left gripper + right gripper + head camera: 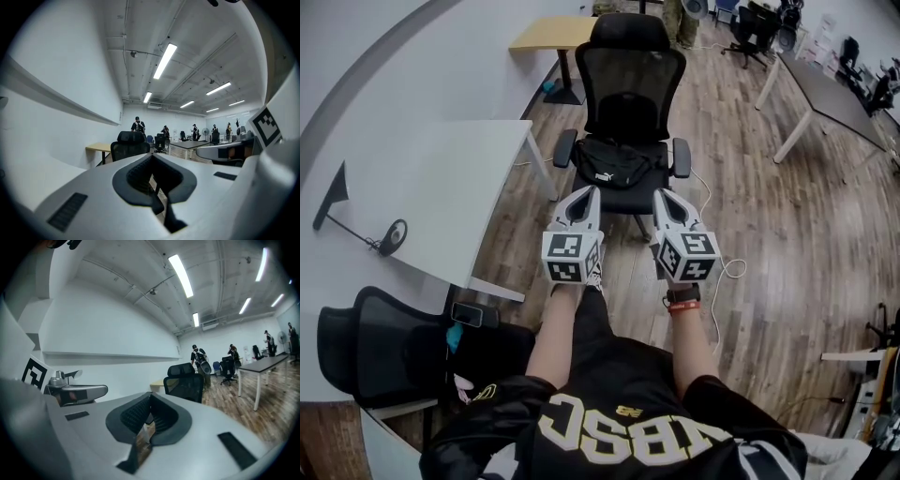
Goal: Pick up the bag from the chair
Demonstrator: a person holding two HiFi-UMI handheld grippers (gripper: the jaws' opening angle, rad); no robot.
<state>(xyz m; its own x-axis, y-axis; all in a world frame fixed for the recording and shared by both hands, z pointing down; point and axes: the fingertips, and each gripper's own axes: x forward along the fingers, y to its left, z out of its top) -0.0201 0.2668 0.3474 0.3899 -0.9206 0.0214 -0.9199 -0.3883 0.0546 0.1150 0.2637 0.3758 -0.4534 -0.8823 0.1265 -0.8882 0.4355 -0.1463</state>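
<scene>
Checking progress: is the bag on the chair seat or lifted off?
On the seat: the bag lies across the chair, with the left gripper and right gripper both short of it.

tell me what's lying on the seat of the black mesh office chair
A black fabric bag with a small white logo lies on the seat of the black mesh office chair. It covers most of the cushion, so anything beneath is hidden.

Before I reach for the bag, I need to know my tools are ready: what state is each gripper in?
Left gripper: closed, holding nothing.
Right gripper: closed, holding nothing.
</scene>
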